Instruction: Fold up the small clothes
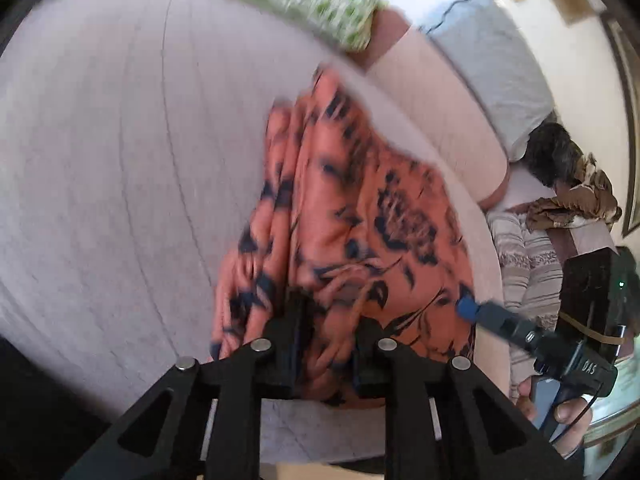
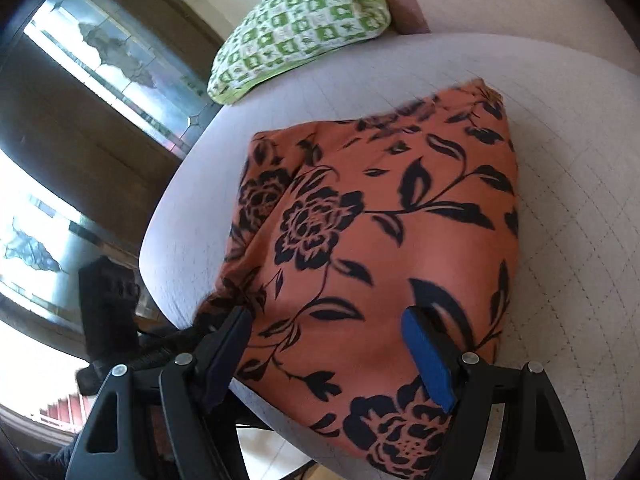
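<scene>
Black left gripper (image 1: 326, 344) and right gripper (image 2: 332, 354), silver screws, blue-padded jaws.

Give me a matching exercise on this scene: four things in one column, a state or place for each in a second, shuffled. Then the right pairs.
1. left gripper
2. right gripper
3. orange floral garment
4. green checked pillow

A. lies at the far end of the couch
B. jaws wide apart
C. pinches a bunched fold
D. spread on the pale cushion

Pairs: 1-C, 2-B, 3-D, 4-A
</scene>
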{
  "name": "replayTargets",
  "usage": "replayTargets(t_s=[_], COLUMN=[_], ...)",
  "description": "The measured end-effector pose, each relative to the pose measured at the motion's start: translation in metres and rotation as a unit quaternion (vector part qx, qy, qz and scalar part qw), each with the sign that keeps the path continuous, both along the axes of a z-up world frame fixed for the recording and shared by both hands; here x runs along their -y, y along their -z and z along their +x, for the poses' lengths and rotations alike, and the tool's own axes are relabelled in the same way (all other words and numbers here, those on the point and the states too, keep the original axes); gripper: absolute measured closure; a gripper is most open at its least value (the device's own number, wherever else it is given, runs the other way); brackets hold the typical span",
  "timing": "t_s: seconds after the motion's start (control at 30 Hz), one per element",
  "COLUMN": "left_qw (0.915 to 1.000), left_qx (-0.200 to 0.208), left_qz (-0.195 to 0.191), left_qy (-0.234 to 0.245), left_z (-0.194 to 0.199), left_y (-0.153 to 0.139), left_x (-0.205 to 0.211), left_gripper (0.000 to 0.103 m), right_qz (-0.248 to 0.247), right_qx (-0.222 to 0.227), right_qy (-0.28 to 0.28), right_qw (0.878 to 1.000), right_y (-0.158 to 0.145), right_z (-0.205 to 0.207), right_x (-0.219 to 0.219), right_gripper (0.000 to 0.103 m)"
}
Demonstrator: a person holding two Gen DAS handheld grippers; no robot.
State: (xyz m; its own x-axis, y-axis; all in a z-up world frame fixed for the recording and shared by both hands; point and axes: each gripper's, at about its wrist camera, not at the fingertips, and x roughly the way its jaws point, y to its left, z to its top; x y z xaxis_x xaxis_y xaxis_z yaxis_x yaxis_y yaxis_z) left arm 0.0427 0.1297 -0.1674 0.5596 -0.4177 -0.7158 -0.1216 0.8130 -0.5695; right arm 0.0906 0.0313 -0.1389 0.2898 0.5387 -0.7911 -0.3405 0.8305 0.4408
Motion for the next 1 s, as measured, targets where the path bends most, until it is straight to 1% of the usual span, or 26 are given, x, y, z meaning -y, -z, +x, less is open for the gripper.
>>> replayTargets(t_s=[0.03,0.07,0.13,0.17,0.2,0.23,0.27,0.3,0.33,0.37,0.4,0.43,0.47,0.5,0.57,0.63,0.7,0.73,0.77,0.83,0.87,0.93,0.97,1.0], left_qw=[0.9998,0.9996,0.9997,0.9996,0.9997,0.9996,0.9985,0.9973,0.9965,0.9963,0.9965,0.9967,0.9967,0.9972,0.9973,0.9966,0.996,0.996,0.9956,0.9911,0.9884,0.9824,0.9799,0.9774], left_qx=[0.014,0.016,-0.009,-0.02,-0.018,0.0,0.024,0.039,0.05,0.05,0.041,0.02,-0.005,-0.024,-0.013,-0.011,-0.02,-0.019,-0.01,0.02,0.039,0.08,0.097,0.112], left_qz=[0.017,0.022,0.024,0.021,0.018,0.028,0.049,0.061,0.068,0.069,0.072,0.078,0.08,0.07,0.07,0.081,0.087,0.086,0.091,0.13,0.146,0.169,0.173,0.175], left_qy=[0.002,0.006,0.001,-0.004,-0.007,-0.007,-0.004,-0.003,-0.003,-0.006,-0.007,-0.01,-0.011,-0.009,-0.015,-0.013,-0.012,-0.018,-0.022,-0.02,-0.015,0.006,0.021,0.037], left_z=[-0.001,-0.001,0.006,0.007,0.006,0.005,0.002,-0.001,-0.003,-0.003,-0.001,-0.001,-0.001,0.0,-0.004,-0.005,-0.007,-0.008,-0.011,-0.016,-0.017,-0.013,-0.007,0.002], left_y=[-0.007,-0.009,0.001,0.006,0.004,-0.009,-0.026,-0.036,-0.044,-0.046,-0.04,-0.021,-0.001,0.015,0.009,0.004,0.002,-0.002,-0.011,-0.038,-0.051,-0.077,-0.086,-0.093], left_x=[0.0,0.001,0.0,-0.002,-0.004,-0.003,-0.001,0.0,0.001,-0.001,-0.003,-0.007,-0.008,-0.009,-0.011,-0.008,-0.008,-0.009,-0.009,-0.006,0.0,0.015,0.024,0.035], left_gripper=[0.083,0.083,0.084,0.089,0.092,0.093,0.094,0.095,0.095,0.095,0.095,0.095,0.094,0.092,0.09,0.084,0.068,0.067,0.067,0.067,0.067,0.063,0.058,0.057], right_qz=[-0.001,-0.002,0.01,0.012,0.012,0.011,0.009,0.01,0.013,0.017,0.02,0.022,0.027,0.036,0.051,0.059,0.077,0.089,0.105,0.127,0.126,0.139,0.158,0.169], right_qx=[-0.001,0.0,0.0,-0.003,-0.008,-0.009,-0.002,0.002,0.005,0.006,0.005,0.002,-0.003,-0.007,-0.012,-0.004,-0.005,-0.007,-0.01,-0.009,-0.006,-0.006,-0.011,-0.022], right_qy=[0.0,0.006,0.015,0.018,0.019,0.019,0.015,0.011,0.008,0.009,0.01,0.011,0.016,0.018,0.023,0.028,0.051,0.067,0.083,0.104,0.118,0.14,0.15,0.168], right_qw=[1.0,1.0,1.0,1.0,1.0,1.0,1.0,1.0,1.0,1.0,1.0,1.0,1.0,0.999,0.998,0.998,0.996,0.994,0.991,0.986,0.985,0.98,0.976,0.971], right_y=[-0.001,-0.002,-0.002,-0.001,0.0,0.001,-0.002,-0.004,-0.006,-0.006,-0.005,-0.003,0.0,0.001,0.0,-0.004,-0.002,0.0,0.002,0.004,0.003,0.004,0.006,0.013], right_z=[0.001,0.001,0.0,0.001,0.001,0.0,-0.003,-0.004,-0.005,-0.006,-0.005,-0.004,-0.004,-0.005,-0.006,-0.006,-0.002,-0.002,-0.002,-0.004,-0.006,-0.01,-0.01,-0.009], right_x=[0.0,0.001,0.005,0.005,0.005,0.006,0.005,0.005,0.005,0.006,0.007,0.009,0.012,0.014,0.02,0.026,0.041,0.048,0.057,0.073,0.08,0.095,0.105,0.116], right_gripper=[0.023,0.023,0.023,0.023,0.023,0.023,0.023,0.023,0.023,0.023,0.023,0.023,0.023,0.023,0.023,0.023,0.022,0.022,0.022,0.022,0.022,0.021,0.02,0.018])
